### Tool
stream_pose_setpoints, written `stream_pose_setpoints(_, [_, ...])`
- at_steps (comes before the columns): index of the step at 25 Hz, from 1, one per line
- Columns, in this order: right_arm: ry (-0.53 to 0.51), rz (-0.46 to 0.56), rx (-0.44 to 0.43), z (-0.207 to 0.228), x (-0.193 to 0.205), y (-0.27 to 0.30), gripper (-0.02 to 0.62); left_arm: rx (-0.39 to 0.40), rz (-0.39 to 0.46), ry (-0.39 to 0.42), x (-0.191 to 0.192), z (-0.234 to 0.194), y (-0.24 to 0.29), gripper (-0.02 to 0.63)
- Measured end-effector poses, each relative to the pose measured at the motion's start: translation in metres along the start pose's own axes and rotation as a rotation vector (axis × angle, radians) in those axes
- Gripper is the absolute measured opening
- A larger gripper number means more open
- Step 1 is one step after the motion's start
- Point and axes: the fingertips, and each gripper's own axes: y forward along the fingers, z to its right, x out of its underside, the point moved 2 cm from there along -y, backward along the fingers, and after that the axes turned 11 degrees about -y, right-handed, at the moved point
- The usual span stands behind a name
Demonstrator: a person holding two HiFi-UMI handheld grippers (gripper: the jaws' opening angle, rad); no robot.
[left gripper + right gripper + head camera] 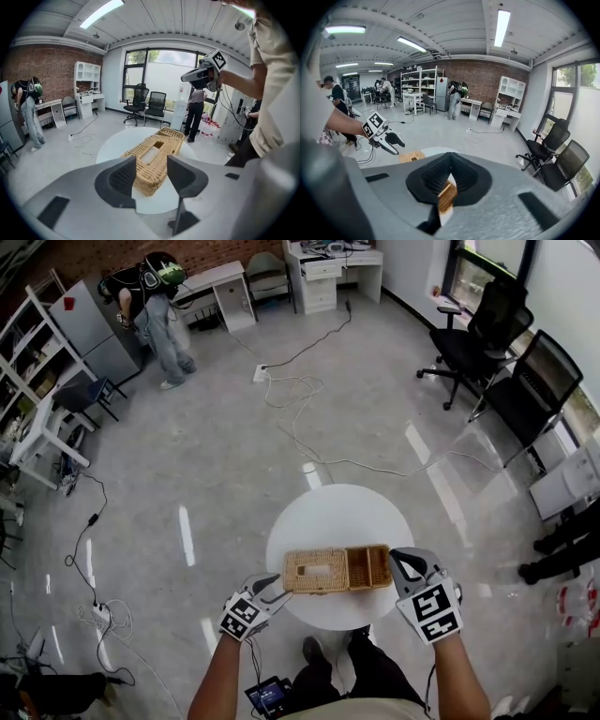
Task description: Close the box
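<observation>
wicker box lies near the front edge of the round table, long axis left to right. left gripper stands off its lidded end, right gripper just beside its open end.

left gripper view: jaws apart, empty, box end straight ahead.

right gripper view: jaws together on nothing, box just beyond. right gripper judged nearer.

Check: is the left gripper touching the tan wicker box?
Cannot tell: the left gripper view shows left gripper open, jaws overlapping the tan wicker box's near end, no clear contact or gap.
</observation>
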Motion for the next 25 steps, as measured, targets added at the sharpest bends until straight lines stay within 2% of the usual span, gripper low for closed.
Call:
stream_pose_setpoints(6, [-0.010, 0.019, 0.009, -0.001, -0.013, -0.020, -0.008, -0.013, 0.052, 0.036, -0.028, 0.018, -0.028, 0.198])
stream_pose_setpoints(13, [-0.030, 0.090, 0.024, 0.002, -0.044, -0.048, -0.008, -0.050, 0.183, 0.140, -0.097, 0.047, -0.075, 0.173])
stream_pose_setpoints(19, [-0.032, 0.216, 0.003, -0.013, -0.104, -0.079, -0.008, -0.092, 0.377, 0.167, -0.166, 0.072, -0.149, 0.105])
stream_pose_setpoints(25, [-0.056, 0.369, -0.041, -0.023, -0.166, -0.118, -0.008, -0.132, 0.622, 0.101, -0.237, 0.105, -0.233, 0.037])
